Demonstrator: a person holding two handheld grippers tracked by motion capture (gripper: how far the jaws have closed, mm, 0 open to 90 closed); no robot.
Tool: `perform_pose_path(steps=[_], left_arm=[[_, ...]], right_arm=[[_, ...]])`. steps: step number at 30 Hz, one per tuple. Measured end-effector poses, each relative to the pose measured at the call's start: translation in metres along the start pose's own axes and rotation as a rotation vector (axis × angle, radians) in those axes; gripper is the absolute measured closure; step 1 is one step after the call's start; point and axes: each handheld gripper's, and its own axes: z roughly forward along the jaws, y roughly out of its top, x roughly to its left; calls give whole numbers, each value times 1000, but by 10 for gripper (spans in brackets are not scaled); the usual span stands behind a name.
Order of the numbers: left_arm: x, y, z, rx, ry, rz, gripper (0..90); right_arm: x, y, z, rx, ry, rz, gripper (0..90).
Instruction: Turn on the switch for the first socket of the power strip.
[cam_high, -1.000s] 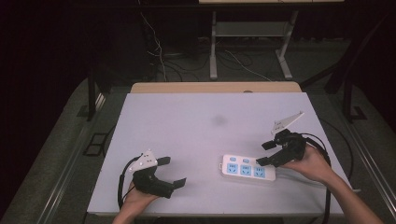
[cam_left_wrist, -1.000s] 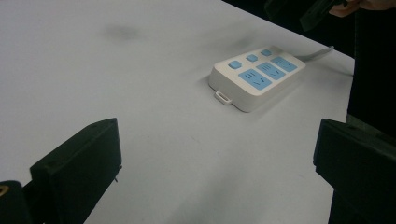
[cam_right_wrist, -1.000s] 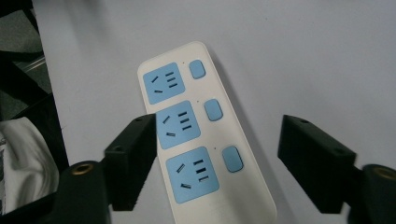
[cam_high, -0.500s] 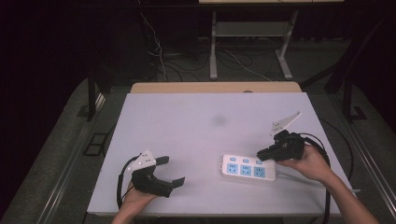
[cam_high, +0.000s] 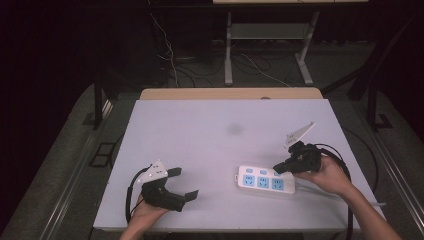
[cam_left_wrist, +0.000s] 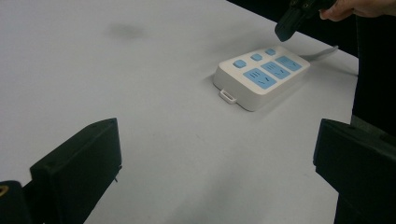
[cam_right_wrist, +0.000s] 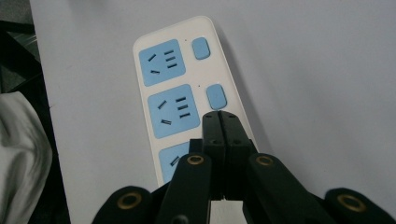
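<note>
A wide white bench (cam_high: 210, 130) fills the scene, bare apart from a faint grey smudge (cam_high: 233, 129) near its middle and a white power strip (cam_high: 265, 181) lying flat toward the person's right. The power strip has three blue socket faces in a row, each with a small blue rocker switch (cam_right_wrist: 216, 96) beside it, and a pale cord leaving its far end. The right gripper (cam_high: 281, 168) hovers over the strip with its jaws pressed together into one blunt tip, holding nothing; in the right gripper view that tip sits just short of the middle switch, with the third socket partly hidden beneath the jaws. Whether the tip touches the strip cannot be told. The step in hand appears to be pressing a switch: done well, the closed tip would come down squarely on the raised end of one rocker, pushing straight down rather than sideways, since the light strip lies loose and could slide. The left gripper (cam_high: 184, 183) rests low on the bench, well apart from the strip, its jaws spread wide and empty; from between them the strip lies ahead and to the right. It could steady the strip if it shifts. No containers are on the bench, and nothing is plugged into any socket.
</note>
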Motion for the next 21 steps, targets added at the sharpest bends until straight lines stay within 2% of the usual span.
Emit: perform_pose_path(steps=[5, 21], left_arm=[[0, 0, 0, 2, 0, 1, 0], [0, 0, 1, 7, 1, 4, 0]], right_arm=[[-2, -1, 4, 7, -2, 2, 894], [-9, -6, 13, 27, -15, 60, 894]])
